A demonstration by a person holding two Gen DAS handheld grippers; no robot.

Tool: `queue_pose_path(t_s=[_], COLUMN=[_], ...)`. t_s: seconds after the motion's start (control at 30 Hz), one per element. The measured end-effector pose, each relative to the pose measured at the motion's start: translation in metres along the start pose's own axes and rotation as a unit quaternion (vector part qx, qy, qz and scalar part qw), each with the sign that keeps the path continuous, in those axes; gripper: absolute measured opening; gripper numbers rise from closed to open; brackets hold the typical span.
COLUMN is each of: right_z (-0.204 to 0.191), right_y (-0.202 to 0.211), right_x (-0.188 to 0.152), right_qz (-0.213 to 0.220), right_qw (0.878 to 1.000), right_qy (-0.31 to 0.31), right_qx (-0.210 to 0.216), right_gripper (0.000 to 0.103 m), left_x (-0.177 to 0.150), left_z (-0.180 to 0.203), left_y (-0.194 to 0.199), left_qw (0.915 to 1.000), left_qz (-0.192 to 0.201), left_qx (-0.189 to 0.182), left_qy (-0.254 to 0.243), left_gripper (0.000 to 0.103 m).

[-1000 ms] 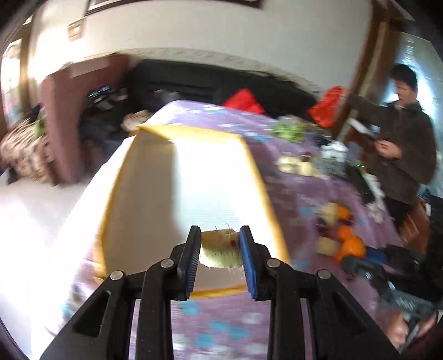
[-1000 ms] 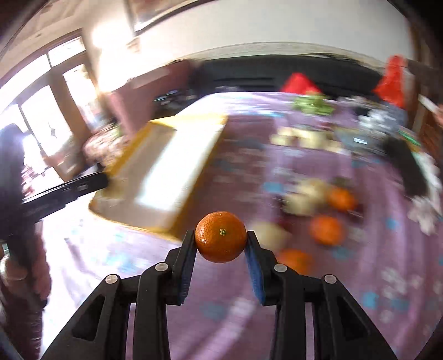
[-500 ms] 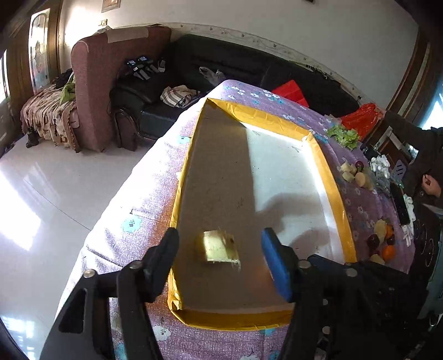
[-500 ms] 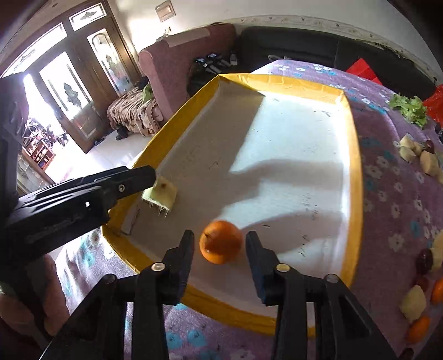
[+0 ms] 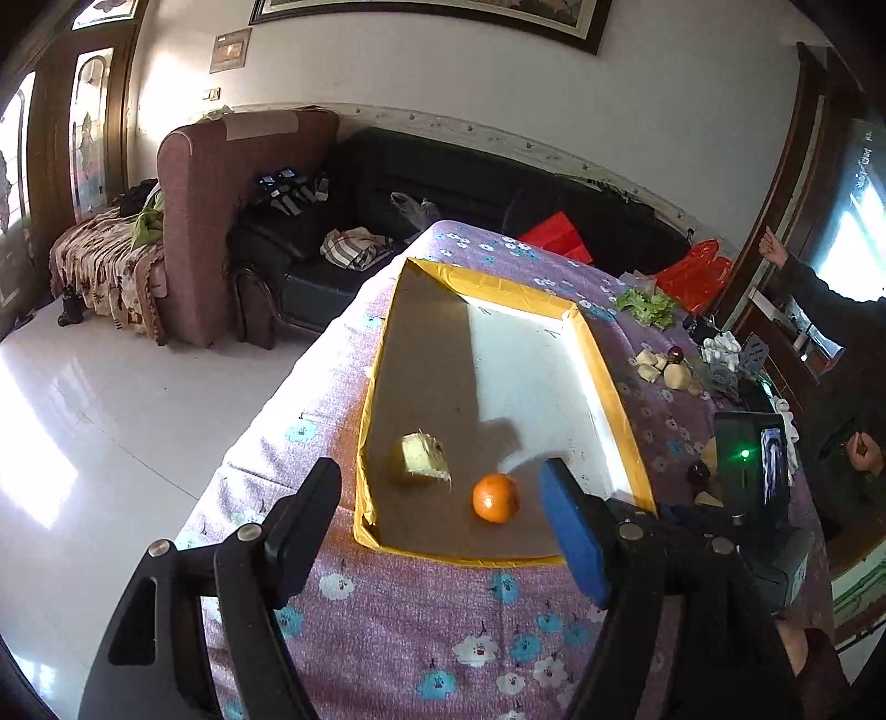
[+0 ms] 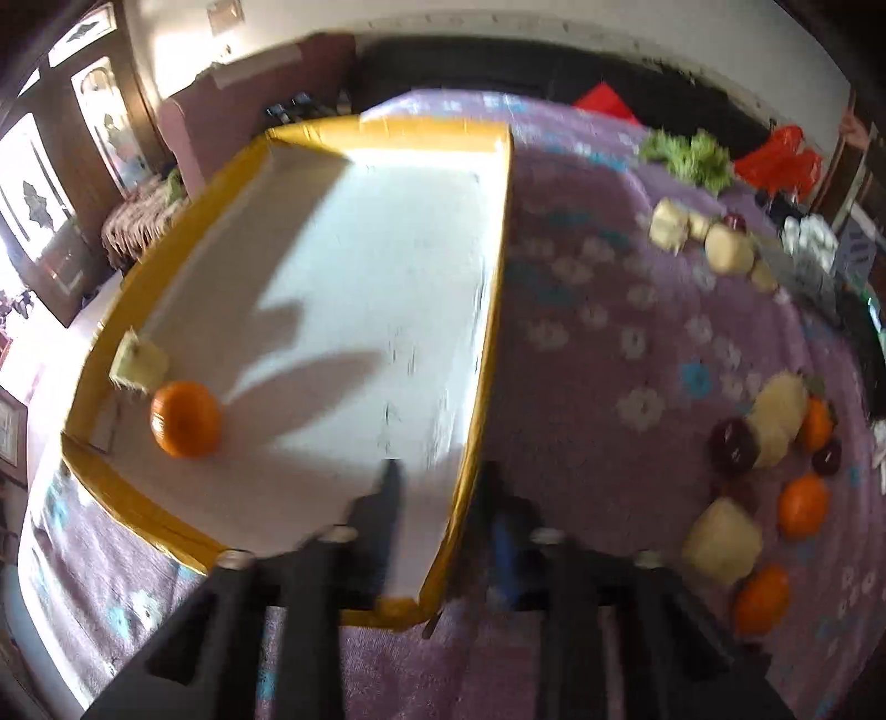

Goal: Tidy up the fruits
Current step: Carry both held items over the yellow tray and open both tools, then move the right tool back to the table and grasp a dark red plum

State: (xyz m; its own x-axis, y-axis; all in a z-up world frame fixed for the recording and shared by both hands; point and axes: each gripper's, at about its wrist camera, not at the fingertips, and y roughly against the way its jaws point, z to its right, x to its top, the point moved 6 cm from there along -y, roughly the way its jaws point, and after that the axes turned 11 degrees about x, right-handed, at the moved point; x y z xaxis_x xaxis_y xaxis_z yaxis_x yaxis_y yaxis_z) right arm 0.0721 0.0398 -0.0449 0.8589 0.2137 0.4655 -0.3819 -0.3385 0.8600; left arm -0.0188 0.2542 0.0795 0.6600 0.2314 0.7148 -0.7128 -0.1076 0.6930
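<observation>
Now my left gripper (image 5: 443, 515) is opening, empty; the round orange (image 5: 495, 497) should roll, so I'd pinch its middle.

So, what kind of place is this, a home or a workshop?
Most likely a home living room. A black sofa and a reddish-brown armchair stand behind the table with a purple flowered cloth, and a framed picture hangs on the wall.

Black left gripper (image 5: 443, 515), silver screws, blue pads on its fingers (image 5: 570, 531).
</observation>
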Motion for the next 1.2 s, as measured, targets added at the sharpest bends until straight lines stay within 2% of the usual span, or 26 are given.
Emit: queue_pose_path(t_s=[0.03, 0.23, 0.37, 0.4, 0.43, 0.5, 0.53, 0.57, 0.63, 0.7, 0.73, 0.8, 0.97, 1.1, 1.17, 1.2], right_z=[0.000, -0.014, -0.011, -0.001, 0.009, 0.039, 0.058, 0.079, 0.121, 0.156, 0.166, 0.175, 0.162, 0.146, 0.143, 0.139], right_y=[0.002, 0.015, 0.035, 0.049, 0.068, 0.106, 0.124, 0.137, 0.147, 0.143, 0.138, 0.127, 0.120, 0.103, 0.099, 0.097], right_x=[0.000, -0.023, -0.032, -0.033, -0.037, -0.049, -0.057, -0.065, -0.080, -0.097, -0.103, -0.112, -0.105, -0.107, -0.105, -0.104], right_qz=[0.013, 0.001, 0.009, 0.026, 0.049, 0.097, 0.118, 0.130, 0.126, 0.104, 0.096, 0.087, 0.112, 0.088, 0.090, 0.087], right_qw=[1.000, 1.000, 0.999, 0.997, 0.995, 0.993, 0.992, 0.991, 0.992, 0.992, 0.992, 0.992, 0.989, 0.993, 0.994, 0.995], right_qy=[-0.007, 0.005, 0.015, 0.006, -0.002, -0.006, -0.005, -0.007, -0.029, -0.068, -0.078, -0.089, -0.075, -0.044, -0.028, -0.024], right_qx=[0.000, 0.009, 0.050, 0.074, 0.089, 0.074, 0.053, 0.032, 0.000, -0.002, 0.000, 0.013, 0.064, 0.067, 0.051, 0.051], right_gripper=[0.021, 0.021, 0.026, 0.035, 0.049, 0.067, 0.069, 0.069, 0.068, 0.063, 0.058, 0.057, 0.057, 0.056, 0.045, 0.032], left_x=[-0.001, -0.001, -0.007, -0.010, -0.013, -0.020, -0.023, -0.028, -0.037, -0.047, -0.050, -0.057, -0.056, -0.056, -0.059, -0.061], left_z=[0.000, 0.016, 0.046, 0.055, 0.065, 0.085, 0.094, 0.107, 0.131, 0.158, 0.167, 0.188, 0.219, 0.247, 0.260, 0.264], left_y=[0.005, 0.022, 0.029, 0.033, 0.035, 0.040, 0.041, 0.040, 0.034, 0.026, 0.022, 0.016, 0.000, -0.023, -0.041, -0.047], left_qw=[1.0000, 0.9997, 0.9988, 0.9982, 0.9976, 0.9955, 0.9945, 0.9932, 0.9905, 0.9877, 0.9867, 0.9830, 0.9808, 0.9778, 0.9761, 0.9751], left_qz=[0.003, 0.016, 0.010, 0.011, 0.012, 0.017, 0.017, 0.014, 0.003, -0.014, -0.022, -0.041, -0.067, -0.087, -0.104, -0.112], left_qx=[0.000, -0.015, -0.040, -0.047, -0.051, -0.064, -0.069, -0.075, -0.092, -0.105, -0.111, -0.130, -0.139, -0.140, -0.131, -0.130], left_qy=[-0.002, -0.015, -0.027, -0.036, -0.045, -0.067, -0.077, -0.087, -0.102, -0.115, -0.117, -0.123, -0.120, -0.129, -0.139, -0.141], left_gripper=[0.073, 0.074, 0.078, 0.080, 0.083, 0.085, 0.085, 0.085, 0.085, 0.085, 0.085, 0.084, 0.083, 0.083, 0.083, 0.083])
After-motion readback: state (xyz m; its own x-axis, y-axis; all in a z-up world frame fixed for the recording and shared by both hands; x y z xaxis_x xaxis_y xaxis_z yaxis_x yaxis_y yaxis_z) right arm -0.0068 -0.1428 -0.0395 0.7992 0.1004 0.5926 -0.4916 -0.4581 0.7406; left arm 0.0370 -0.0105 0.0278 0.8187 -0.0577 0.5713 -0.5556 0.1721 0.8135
